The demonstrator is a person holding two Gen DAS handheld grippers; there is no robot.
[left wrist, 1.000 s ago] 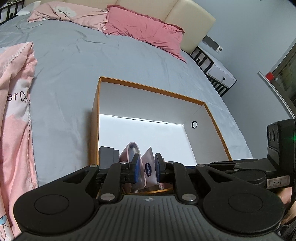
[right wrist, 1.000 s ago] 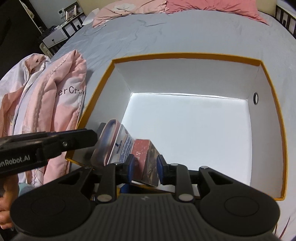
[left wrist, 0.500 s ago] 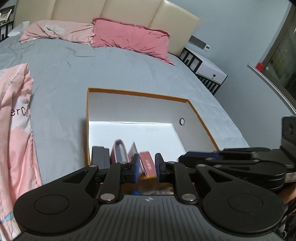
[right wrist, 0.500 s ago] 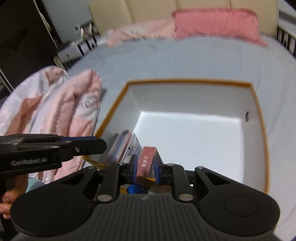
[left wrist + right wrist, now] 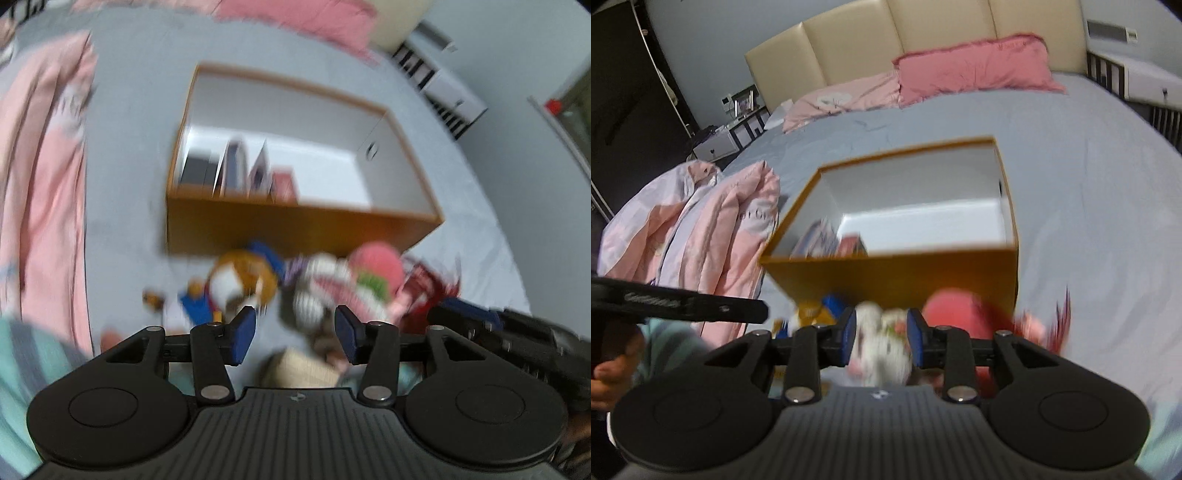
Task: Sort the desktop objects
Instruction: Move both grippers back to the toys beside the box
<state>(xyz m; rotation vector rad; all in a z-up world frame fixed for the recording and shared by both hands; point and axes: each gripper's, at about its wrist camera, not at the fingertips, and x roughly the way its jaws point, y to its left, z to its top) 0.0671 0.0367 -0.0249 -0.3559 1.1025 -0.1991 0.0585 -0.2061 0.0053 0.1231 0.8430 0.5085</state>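
Observation:
An orange box (image 5: 295, 225) with a white inside sits on the grey bed. In its near left corner stand a black item (image 5: 197, 170), a pink pouch (image 5: 234, 168), a white packet (image 5: 260, 171) and a red carton (image 5: 283, 186). Toys lie in front of the box: an orange-white plush (image 5: 242, 277), a white plush (image 5: 317, 284) and a pink round plush (image 5: 375, 269). My left gripper (image 5: 295, 328) hangs over them, its jaws opening and empty. My right gripper (image 5: 881, 332) is opening too; the white plush (image 5: 879, 350) shows between its fingers, blurred, with no grip visible.
A pink jacket (image 5: 713, 221) lies left of the box. Pink pillows (image 5: 975, 66) and a beige headboard are at the far end. A red packet (image 5: 424, 284) and a blue item (image 5: 195, 302) lie among the toys. A hand holds the left gripper's handle.
Both grippers have pulled back out of the box towards the near side and opened. The white packet and the red carton now stand in the box. The toys have come into view.

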